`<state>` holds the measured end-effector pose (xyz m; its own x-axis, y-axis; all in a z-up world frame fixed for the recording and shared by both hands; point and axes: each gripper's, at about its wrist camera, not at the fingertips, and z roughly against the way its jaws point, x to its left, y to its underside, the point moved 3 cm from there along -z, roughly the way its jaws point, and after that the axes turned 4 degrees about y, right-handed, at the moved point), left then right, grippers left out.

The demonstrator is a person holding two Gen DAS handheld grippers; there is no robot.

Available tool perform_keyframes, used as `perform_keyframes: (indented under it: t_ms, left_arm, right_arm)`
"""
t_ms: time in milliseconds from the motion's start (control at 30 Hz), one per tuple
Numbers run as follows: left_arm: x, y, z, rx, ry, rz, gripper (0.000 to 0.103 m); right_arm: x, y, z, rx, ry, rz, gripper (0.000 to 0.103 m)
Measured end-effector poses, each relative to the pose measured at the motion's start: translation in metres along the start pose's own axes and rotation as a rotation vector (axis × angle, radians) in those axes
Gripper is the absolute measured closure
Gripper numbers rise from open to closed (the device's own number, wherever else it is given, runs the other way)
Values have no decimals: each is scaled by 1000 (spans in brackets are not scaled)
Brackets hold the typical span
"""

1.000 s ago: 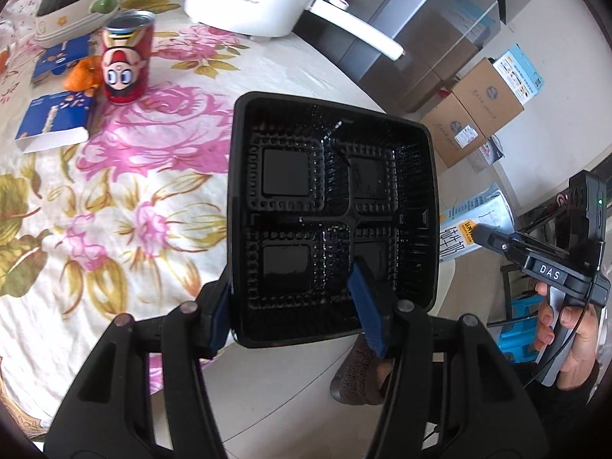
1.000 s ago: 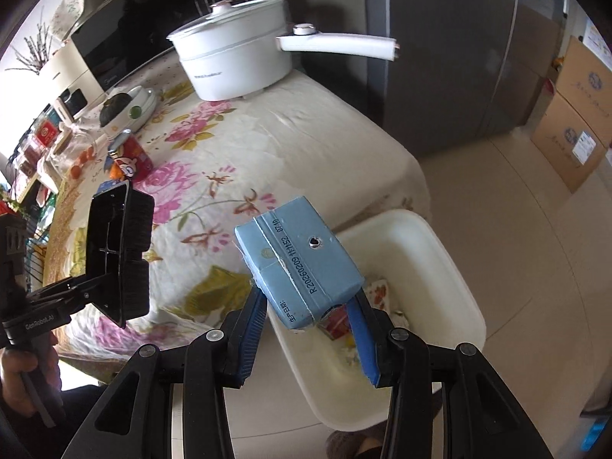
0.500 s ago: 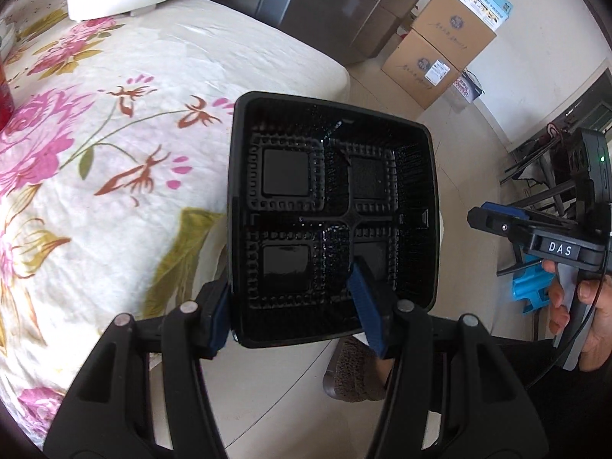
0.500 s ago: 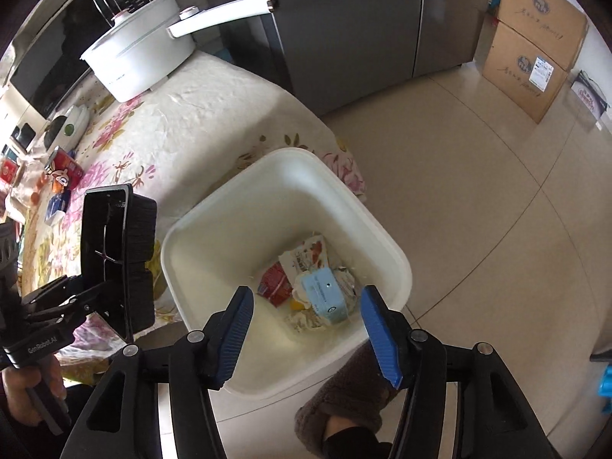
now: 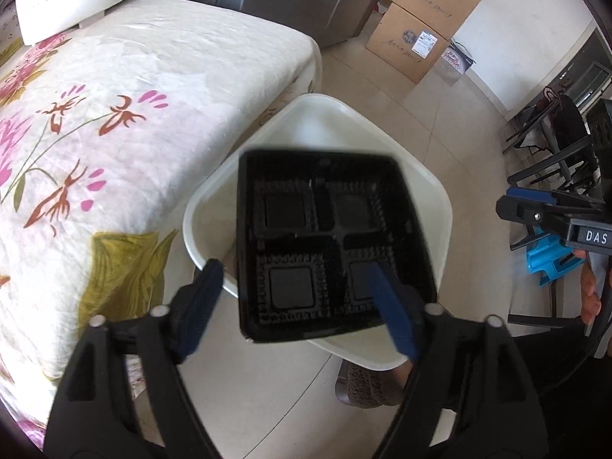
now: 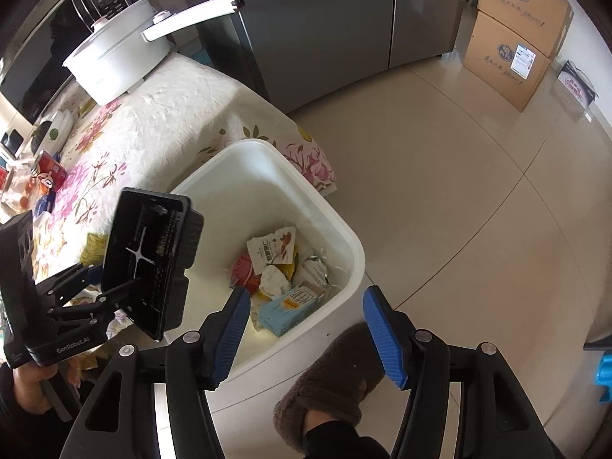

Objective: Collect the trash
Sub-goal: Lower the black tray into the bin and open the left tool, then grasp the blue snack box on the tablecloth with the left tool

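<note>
Black plastic tray (image 5: 329, 244) hangs over the white bin (image 6: 290, 191) beside the bench (image 5: 114, 122), the left gripper (image 5: 302, 306) with jaws spread and seemingly letting go, while the right gripper (image 6: 306, 329) gapes empty above binned trash.

Both grippers are matte black plastic frames whose two arms each carry a silver round-headed screw near the joint and end in a ribbed blue pad, seen on the left gripper (image 5: 298, 298) and the right gripper (image 6: 306, 329). From the right wrist view the left gripper's body reads "GenRobot.AI" in white below its linkage, and from the left wrist view the right gripper's body bears a white "DAS" label behind its blue-tipped fingers. Bare skin of the left hand (image 6: 32, 386) and right hand (image 5: 591, 290) wraps each black handle, with dark sleeves behind, and a brown fuzzy slipper (image 6: 332, 378) sits beneath the right gripper.
</note>
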<state>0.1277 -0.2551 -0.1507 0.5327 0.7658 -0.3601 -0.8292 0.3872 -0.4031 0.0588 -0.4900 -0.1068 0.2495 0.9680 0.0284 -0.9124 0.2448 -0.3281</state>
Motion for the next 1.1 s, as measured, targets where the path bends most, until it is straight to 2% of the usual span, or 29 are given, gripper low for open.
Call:
perform_keyframes:
  t_ms: [267, 567, 700, 867, 1100]
  left_arm:
    - [19, 0, 12, -8, -40, 26, 5]
    - [41, 12, 36, -11, -70, 52, 5]
    - [51, 21, 54, -17, -16, 85, 5]
    - [70, 34, 80, -35, -94, 92, 1]
    - [118, 46, 115, -87, -165, 206, 1]
  right_arm:
    - [-1, -1, 0, 5, 5, 2, 39]
    - [22, -8, 5, -9, -6, 27, 31]
    - [39, -15, 9, -17, -14, 40, 28]
    - [73, -26, 18, -38, -46, 71, 26]
    - [130, -32, 23, -50, -90, 138, 23]
